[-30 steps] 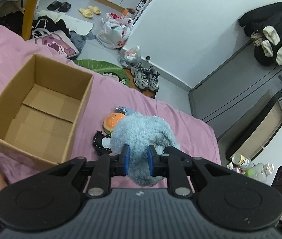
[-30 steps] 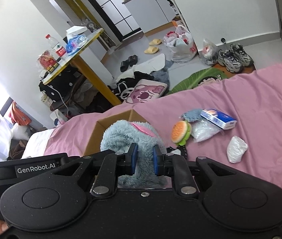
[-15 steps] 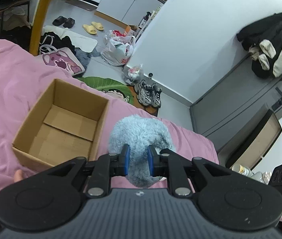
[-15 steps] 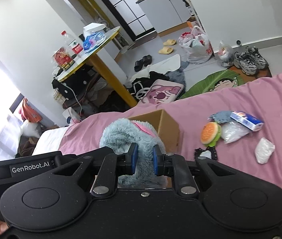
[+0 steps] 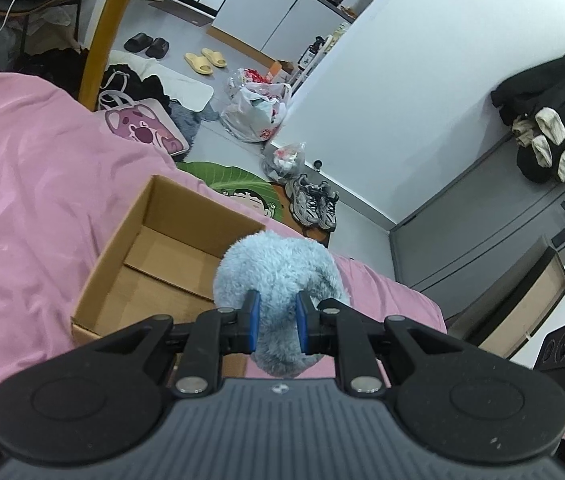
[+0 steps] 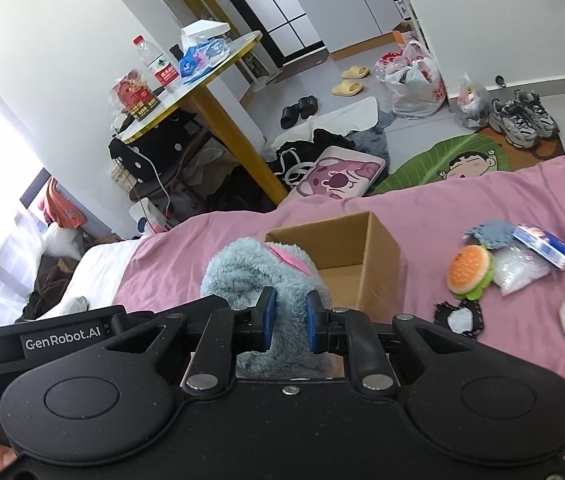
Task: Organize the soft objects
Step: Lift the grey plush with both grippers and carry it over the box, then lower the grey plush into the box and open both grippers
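Both the left hand-held gripper (image 5: 276, 322) and the right hand-held gripper (image 6: 288, 320) are clamped on the blue plush toy (image 5: 278, 268), held beside the empty cardboard box (image 5: 170, 256), while the burger toy (image 6: 469, 268) and 4 or so other small items wait on the bed (image 6: 482, 200).

Blue plush toy (image 5: 278, 276) clamped between the left gripper (image 5: 276, 322) pads: shaggy, matt fleece. Gripper body: matt black speckled plastic, blue rubbery pads, bright metal pivot pins. Cardboard box (image 5: 154, 256) left of the claw: plain matt brown card. Pink bedsheet (image 5: 34, 200) beneath: smooth cloth, faint sheen, creased.
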The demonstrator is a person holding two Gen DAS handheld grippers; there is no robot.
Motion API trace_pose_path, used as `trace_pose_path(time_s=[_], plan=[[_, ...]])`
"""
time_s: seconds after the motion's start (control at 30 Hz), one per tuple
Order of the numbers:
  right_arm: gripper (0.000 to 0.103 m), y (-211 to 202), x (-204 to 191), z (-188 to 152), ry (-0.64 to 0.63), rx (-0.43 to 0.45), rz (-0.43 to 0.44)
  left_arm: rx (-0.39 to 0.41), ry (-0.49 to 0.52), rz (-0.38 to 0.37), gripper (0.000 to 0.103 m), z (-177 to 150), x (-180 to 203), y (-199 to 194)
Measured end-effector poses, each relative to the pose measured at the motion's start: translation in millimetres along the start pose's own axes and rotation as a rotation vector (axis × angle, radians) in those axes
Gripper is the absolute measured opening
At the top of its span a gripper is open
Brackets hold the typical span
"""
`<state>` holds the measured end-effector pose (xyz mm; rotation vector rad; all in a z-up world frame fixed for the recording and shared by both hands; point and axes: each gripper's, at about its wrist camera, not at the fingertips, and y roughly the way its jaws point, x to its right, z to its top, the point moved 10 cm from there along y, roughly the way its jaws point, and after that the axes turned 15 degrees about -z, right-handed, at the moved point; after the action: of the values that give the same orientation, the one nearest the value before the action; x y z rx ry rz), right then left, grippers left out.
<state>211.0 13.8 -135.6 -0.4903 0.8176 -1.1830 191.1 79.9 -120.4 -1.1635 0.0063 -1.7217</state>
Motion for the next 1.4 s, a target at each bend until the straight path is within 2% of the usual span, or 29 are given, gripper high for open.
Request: trace_pose_path(time_s=[0.4, 0.97, 1.13, 1.23, 1.3, 1.4], plan=[[0.017, 49.1, -19.5, 6.8, 0.013, -0.034, -0.015, -0.004, -0.054, 0.007, 0.018, 24.9, -49.2, 11.8], [0.018, 124.5, -23.8, 6.2, 0.058, -0.101, -0.091, -0.076, -0.114, 0.029, 0.018, 51.0, -124.3, 66.6], [0.038, 131.6, -19.6, 5.2, 0.063, -0.104, -0.121, -0.116, -0.125, 0.054, 0.018, 54.2, -138.5, 81.6], [0.051, 124.4, -16.2, 6.2, 0.085, -0.098, -0.111, -0.135, -0.104, 0.077, 0.018, 56.2, -140.0, 89.5], [0.056, 116.4, -14.3, 7.6, 0.087, -0.083, -0.117, -0.134, -0.077, 0.105, 0.019, 58.9, -140.2, 88.8], [0.057, 101.1, -10.2, 9.8, 0.099, -0.06, -0.106, -0.142, -0.058, 0.133, 0.022, 62.2, -138.0, 87.6]])
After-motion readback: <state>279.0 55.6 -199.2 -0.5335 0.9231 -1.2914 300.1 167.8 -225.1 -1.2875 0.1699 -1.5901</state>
